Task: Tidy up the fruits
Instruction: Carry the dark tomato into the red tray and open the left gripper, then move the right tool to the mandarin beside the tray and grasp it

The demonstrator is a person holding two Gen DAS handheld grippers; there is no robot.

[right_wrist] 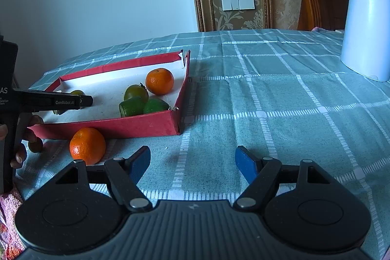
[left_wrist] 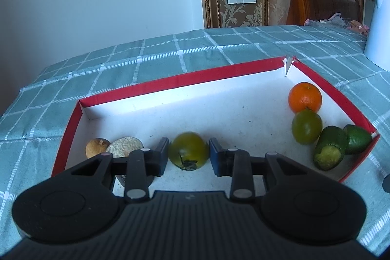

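Step in hand: placing a fruit in the red box point(left_wrist: 151, 85). Left gripper point(left_wrist: 188, 154), angled down over the box's near-left part, has its jaws clamped narrow on a green tomato point(left_wrist: 189, 150), low over the white floor; whether it touches is unclear. Left of it lie a brown fruit point(left_wrist: 96, 147) and a pale round one point(left_wrist: 124, 146). Far right in the box: orange point(left_wrist: 304, 97), green fruits. Next probably: release, then fetch the loose orange point(right_wrist: 87, 145) on the counter point(right_wrist: 268, 113) just outside the box. Right gripper point(right_wrist: 192, 161) hovers tilted down, jaws wide, empty.

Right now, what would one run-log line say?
left gripper: jaws shut on green tomato | right gripper: open, empty | red box
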